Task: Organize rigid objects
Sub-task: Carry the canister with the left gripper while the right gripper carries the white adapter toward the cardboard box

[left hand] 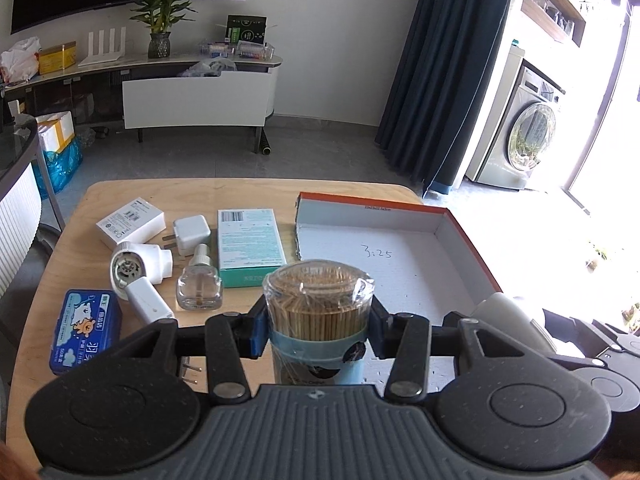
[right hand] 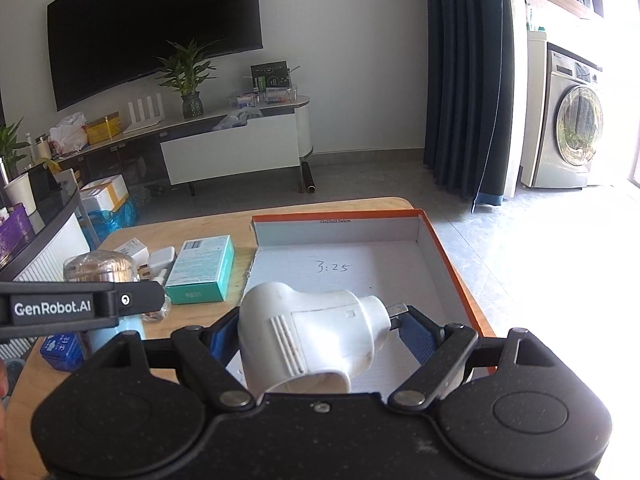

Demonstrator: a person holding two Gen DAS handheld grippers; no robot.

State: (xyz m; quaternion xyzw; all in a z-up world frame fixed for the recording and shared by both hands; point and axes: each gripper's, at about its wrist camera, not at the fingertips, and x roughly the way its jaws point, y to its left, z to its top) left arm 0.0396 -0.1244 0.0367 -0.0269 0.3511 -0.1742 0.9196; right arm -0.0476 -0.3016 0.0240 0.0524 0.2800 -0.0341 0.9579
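Observation:
My left gripper (left hand: 318,330) is shut on a clear round toothpick jar (left hand: 318,308) with a light blue base, held upright above the table's near edge, left of the open orange-rimmed box (left hand: 384,256). My right gripper (right hand: 316,334) is shut on a white plug-in device (right hand: 308,340) with metal prongs, held over the near part of the box floor (right hand: 340,268). The jar (right hand: 100,268) and left gripper body show at the left of the right wrist view.
On the wooden table (left hand: 100,200) left of the box lie a teal carton (left hand: 250,246), a white charger (left hand: 191,234), a white box (left hand: 132,222), a second white plug-in device (left hand: 138,274), a small glass bottle (left hand: 199,280) and a blue tin (left hand: 86,330).

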